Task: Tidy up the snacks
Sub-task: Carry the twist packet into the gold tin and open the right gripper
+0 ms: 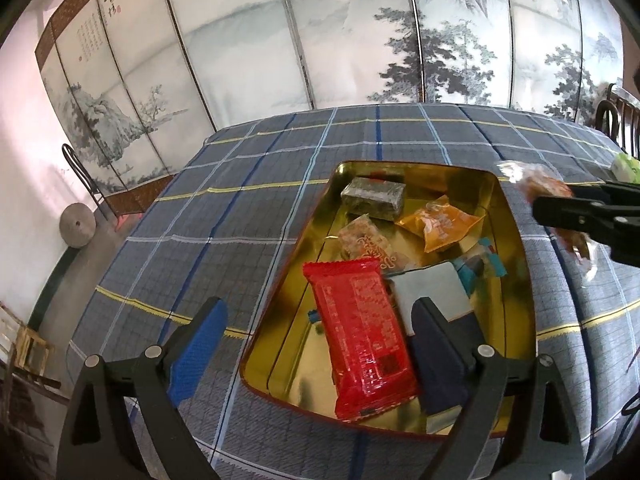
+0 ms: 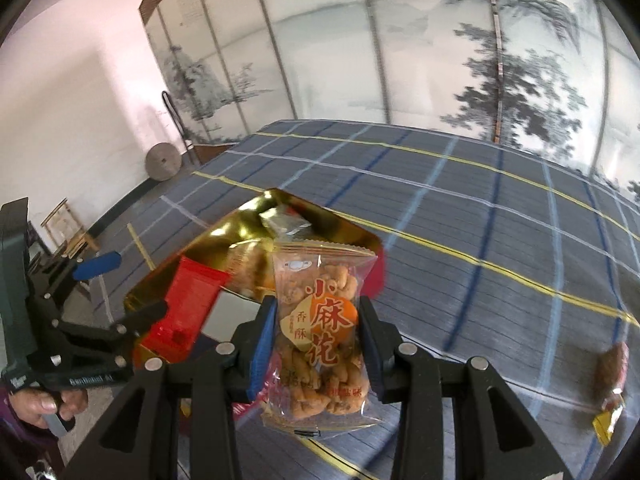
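Snack packet (image 2: 320,336) clenched upright in right hand-held gripper (image 2: 318,344); carry over gold tin (image 1: 516,280), drop in free gap. Left hand-held gripper (image 1: 320,344) released, empty.

Printed in large red characters on the clear snack packet (image 2: 320,344): 小麻花, with smaller 香酥 on the label's pale part to the left. Stamped in white along the left gripper's (image 2: 124,292) black handle: lettering resembling "SunRobot AI", blurred. Calligraphy on the far folding screen (image 1: 108,12) too small to read.
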### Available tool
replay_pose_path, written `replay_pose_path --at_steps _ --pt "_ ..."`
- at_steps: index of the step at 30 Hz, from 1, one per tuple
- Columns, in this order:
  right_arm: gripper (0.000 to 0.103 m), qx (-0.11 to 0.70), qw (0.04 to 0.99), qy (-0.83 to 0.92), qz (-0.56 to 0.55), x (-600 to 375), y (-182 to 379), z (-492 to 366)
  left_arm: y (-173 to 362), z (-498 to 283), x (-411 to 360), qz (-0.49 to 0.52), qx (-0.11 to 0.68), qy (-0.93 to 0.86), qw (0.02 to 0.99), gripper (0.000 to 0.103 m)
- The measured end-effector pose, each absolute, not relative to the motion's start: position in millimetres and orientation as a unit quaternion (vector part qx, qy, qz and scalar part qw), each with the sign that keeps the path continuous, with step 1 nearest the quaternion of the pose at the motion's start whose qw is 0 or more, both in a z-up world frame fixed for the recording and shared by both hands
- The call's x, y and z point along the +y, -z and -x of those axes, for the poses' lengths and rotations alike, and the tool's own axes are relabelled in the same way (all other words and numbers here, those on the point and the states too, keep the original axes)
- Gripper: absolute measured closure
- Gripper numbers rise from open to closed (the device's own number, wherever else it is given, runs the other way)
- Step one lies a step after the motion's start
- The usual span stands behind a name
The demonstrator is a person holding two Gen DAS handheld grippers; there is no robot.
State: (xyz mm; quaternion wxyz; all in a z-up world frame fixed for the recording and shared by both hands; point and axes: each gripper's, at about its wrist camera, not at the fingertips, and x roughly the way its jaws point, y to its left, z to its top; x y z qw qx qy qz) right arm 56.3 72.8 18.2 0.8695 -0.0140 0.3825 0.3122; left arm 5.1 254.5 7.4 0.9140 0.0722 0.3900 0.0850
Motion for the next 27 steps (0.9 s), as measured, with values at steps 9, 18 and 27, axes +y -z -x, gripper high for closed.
replay_pose_path --at_steps 9,18,27 --pt "0.063 0.399 0.852 -0.337 0.017 115 -9 -75 -1 -6 264 -0.063 0.397 -0.091 0.911 0.009" --pt "0.063 0.413 0.845 -0.339 0.016 139 3 -91 7 -6 272 -0.054 0.408 -0.095 0.907 0.008" --pt "0.063 0.42 0.842 -0.339 0.015 152 12 -100 7 -6 275 -0.051 0.409 -0.095 0.906 0.008"
